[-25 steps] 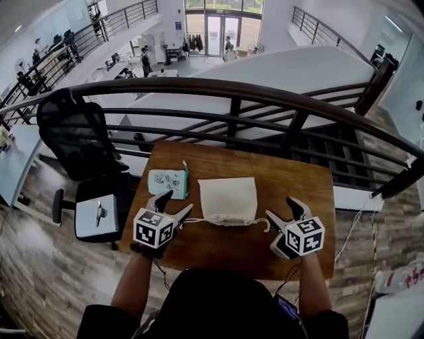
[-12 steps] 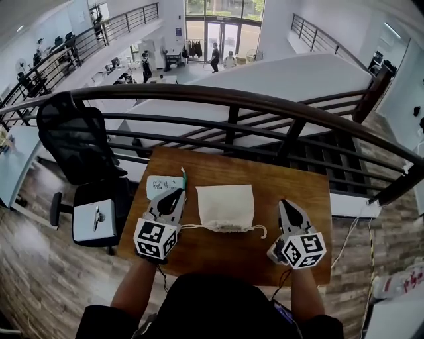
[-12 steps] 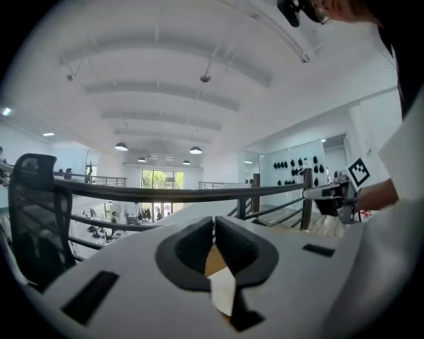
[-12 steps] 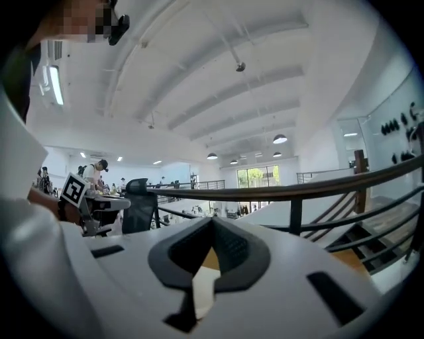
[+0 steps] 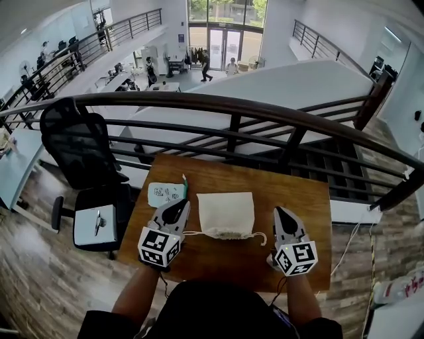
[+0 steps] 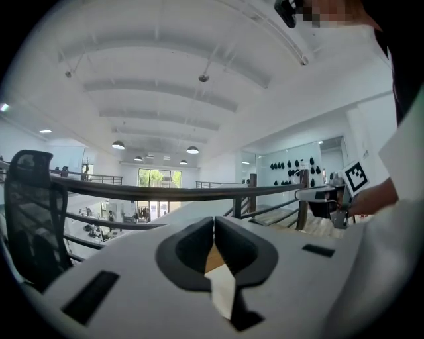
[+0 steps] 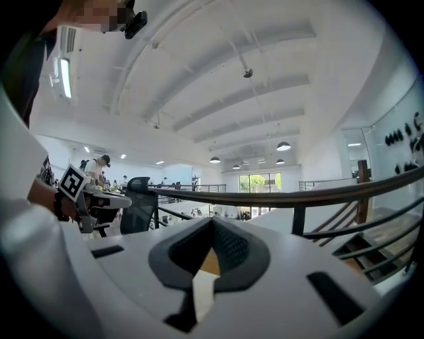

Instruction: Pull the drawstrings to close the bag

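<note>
Update: left tongs (image 5: 179, 206) and right tongs (image 5: 280, 213) just snapped shut, empty, lifted off counter (image 5: 311, 198); bag (image 5: 226, 210) mouth puckered, drawstrings (image 5: 261, 238) slack, looks closed-ish.

Bright daylight from windows (image 5: 224, 14) far ahead of the left claw (image 5: 179, 208); faint shadows, railing (image 5: 232, 104) bowed at edges.

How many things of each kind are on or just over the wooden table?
Bag: 1
Packet: 1
Grippers: 2 (left gripper, right gripper)
Total: 4
</note>
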`<state>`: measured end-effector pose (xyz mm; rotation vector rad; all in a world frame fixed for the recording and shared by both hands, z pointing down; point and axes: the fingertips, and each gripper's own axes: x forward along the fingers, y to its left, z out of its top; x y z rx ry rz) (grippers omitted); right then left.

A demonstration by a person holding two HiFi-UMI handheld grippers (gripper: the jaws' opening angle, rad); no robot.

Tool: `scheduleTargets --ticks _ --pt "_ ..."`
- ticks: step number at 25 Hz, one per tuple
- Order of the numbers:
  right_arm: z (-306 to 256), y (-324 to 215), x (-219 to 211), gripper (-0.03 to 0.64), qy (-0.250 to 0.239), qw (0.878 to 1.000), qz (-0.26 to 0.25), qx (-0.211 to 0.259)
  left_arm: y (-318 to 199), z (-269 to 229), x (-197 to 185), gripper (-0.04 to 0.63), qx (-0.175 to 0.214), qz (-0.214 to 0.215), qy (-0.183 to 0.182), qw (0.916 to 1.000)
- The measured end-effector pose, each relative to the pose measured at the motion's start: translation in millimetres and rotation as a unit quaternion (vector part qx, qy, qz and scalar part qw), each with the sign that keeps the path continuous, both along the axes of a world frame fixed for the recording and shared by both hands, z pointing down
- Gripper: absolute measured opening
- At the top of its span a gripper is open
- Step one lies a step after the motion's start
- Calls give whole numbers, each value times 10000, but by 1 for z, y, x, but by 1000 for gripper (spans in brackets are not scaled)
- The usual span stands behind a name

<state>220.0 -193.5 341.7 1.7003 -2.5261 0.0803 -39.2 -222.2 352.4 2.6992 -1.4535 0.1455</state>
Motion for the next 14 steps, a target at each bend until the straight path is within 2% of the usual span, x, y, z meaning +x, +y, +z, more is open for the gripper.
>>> scheduleTargets --ticks 5,14 --pt "0 0 -7 -9 38 10000 -81 17 1 -4 -6 20 -35 -21 204 9998" --pt "8 3 -11 -9 -360 9990 -154 -210 9 7 -3 21 -118 121 151 9997"
